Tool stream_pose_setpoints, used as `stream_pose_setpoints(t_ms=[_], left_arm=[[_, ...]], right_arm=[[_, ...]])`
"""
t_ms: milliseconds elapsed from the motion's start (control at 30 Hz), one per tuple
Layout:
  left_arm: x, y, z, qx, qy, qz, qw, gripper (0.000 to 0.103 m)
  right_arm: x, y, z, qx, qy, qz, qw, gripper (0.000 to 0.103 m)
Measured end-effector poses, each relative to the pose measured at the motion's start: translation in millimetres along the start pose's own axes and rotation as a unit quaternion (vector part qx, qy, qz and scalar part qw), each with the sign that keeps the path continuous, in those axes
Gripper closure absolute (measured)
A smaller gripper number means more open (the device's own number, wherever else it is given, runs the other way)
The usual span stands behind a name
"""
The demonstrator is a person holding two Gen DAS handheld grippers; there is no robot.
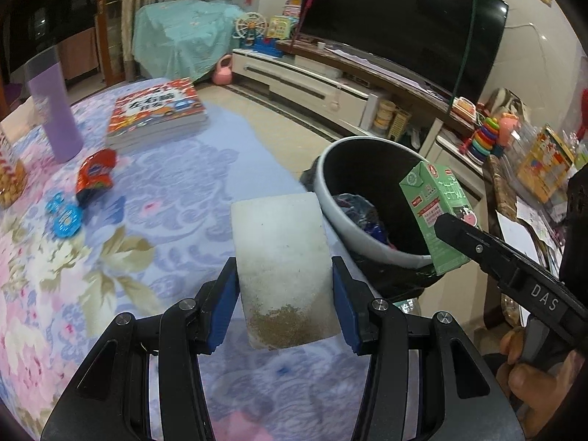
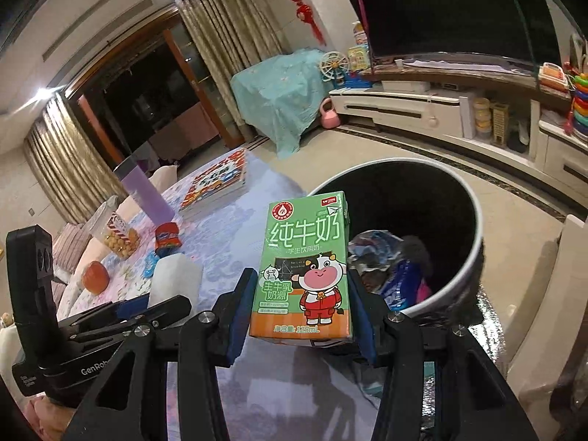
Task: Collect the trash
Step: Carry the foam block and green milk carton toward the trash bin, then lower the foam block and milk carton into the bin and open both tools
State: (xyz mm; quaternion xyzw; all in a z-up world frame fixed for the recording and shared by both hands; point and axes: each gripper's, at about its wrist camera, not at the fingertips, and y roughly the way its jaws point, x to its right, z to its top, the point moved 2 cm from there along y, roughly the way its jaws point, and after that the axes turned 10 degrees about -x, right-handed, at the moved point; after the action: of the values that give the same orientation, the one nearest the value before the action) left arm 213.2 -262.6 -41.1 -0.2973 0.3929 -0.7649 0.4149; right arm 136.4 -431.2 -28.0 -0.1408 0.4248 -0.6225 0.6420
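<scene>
My left gripper (image 1: 284, 305) squeezes a white flat sponge-like block with a brown dirty patch near its bottom (image 1: 281, 257). The blue pads (image 1: 226, 308) press on both its sides, so the jaws are about half shut on it. My right gripper (image 2: 299, 316) holds a small green milk carton with a cartoon cow on it (image 2: 305, 268) the same way, pads tight on both sides, carton standing up.

I think the job now is to drop both things into the round grey bin with a black bag inside (image 1: 367, 191). The carton is at the bin's near rim, not over the middle yet. The white block is just beside the bin, above the table. To do it well, I should carry each one right over the dark hole before I open up, or it may hit the rim and fall to the floor. My two grippers are close together, so I should take turns and not bump them.

The bin already has crinkly blue wrappers (image 2: 400, 279) in it, with lots of room left.

Farther from the bin, on the flowery blue and pink tablecloth (image 1: 165, 228), more trash waits: a red crumpled snack bag (image 1: 96, 176) and small blue round lids (image 1: 66, 213). Past those stand a tall purple cup (image 1: 53, 110) and a red picture book (image 1: 158, 108). Those are not trash, I think.
</scene>
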Motion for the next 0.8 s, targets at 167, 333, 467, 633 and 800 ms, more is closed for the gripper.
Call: stream_pose_setpoints(t_ms=[167,333,467,633,800], left_arm=[[18,5,8,-0.002,0.014,-0.005,0.9999,0.055],[31,9,16,-0.005,0.025,-0.007,0.9997,0.055],[37,11,21,-0.005,0.031,-0.010,0.9995,0.055],[46,15,29,-0.006,0.041,-0.014,0.9991,0.055],[57,20,38,-0.008,0.050,-0.016,0.9986,0.055]], right_arm=[[14,-7,4,0.006,0.007,-0.006,1.000,0.054],[29,-11,9,0.011,0.020,-0.012,1.000,0.054],[37,-13,11,0.012,0.023,-0.019,0.999,0.054],[45,-10,15,0.010,0.024,-0.024,0.999,0.054],[51,-7,20,0.007,0.025,-0.025,0.999,0.054]])
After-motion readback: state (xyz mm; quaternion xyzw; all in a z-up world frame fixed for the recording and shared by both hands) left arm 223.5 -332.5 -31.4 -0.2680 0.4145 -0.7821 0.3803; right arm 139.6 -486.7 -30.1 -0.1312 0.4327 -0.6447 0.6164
